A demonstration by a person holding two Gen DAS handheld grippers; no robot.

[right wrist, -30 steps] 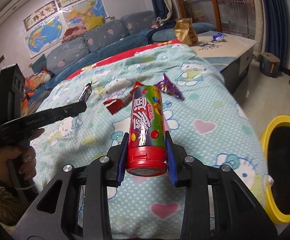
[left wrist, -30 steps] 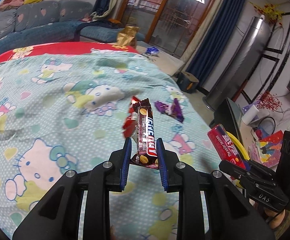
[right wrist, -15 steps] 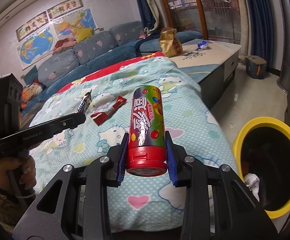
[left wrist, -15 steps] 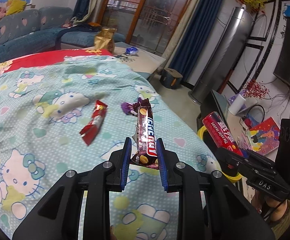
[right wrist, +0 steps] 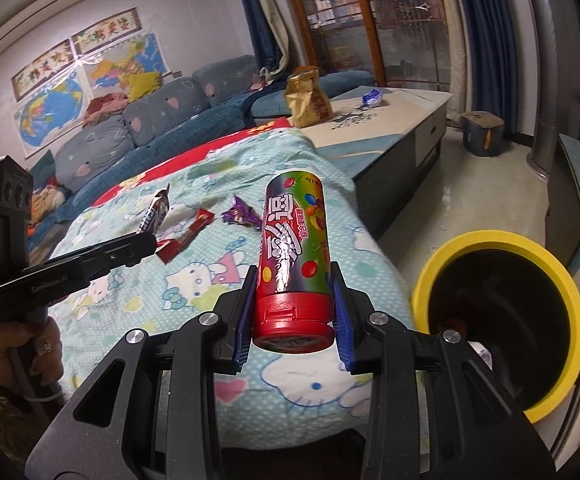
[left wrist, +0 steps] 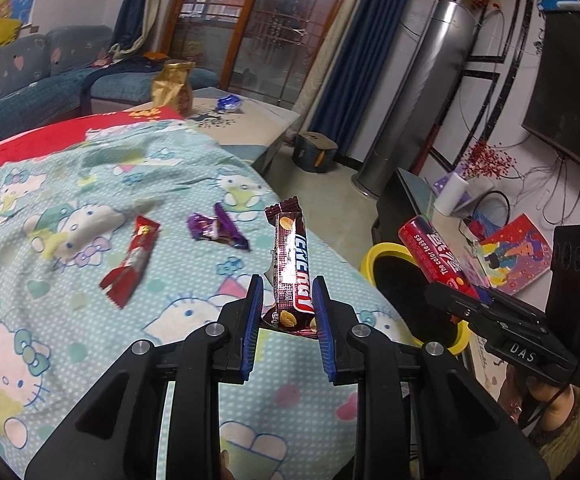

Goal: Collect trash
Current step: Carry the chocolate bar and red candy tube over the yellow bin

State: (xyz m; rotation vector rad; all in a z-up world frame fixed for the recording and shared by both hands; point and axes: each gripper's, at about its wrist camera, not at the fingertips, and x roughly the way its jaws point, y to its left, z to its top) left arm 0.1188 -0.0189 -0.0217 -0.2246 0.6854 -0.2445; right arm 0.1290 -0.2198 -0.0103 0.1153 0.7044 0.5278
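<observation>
My left gripper [left wrist: 285, 300] is shut on a brown chocolate bar wrapper [left wrist: 290, 264], held above the bed's edge. My right gripper [right wrist: 294, 300] is shut on a colourful candy tube with a red cap [right wrist: 294, 256], held near the yellow-rimmed trash bin [right wrist: 550, 248] on the floor. In the left wrist view the tube [left wrist: 434, 256] and the bin [left wrist: 386, 249] show to the right. A red wrapper [left wrist: 131, 260] and a purple wrapper [left wrist: 215, 232] lie on the Hello Kitty bedspread [left wrist: 69, 320]. In the right wrist view they lie beyond the tube, red [right wrist: 187, 236] and purple [right wrist: 241, 216].
A low table [right wrist: 394, 120] with a gold bag [right wrist: 306, 100] and a blue wrapper [right wrist: 372, 98] stands past the bed. A blue sofa [right wrist: 149, 128] runs behind it. A tall grey floor unit [left wrist: 418, 96] and a small stool [left wrist: 314, 152] stand on the floor.
Both grippers have swung right, away from the bed's middle and toward the yellow bin, each still holding its item. The bin now shows larger in both views.
</observation>
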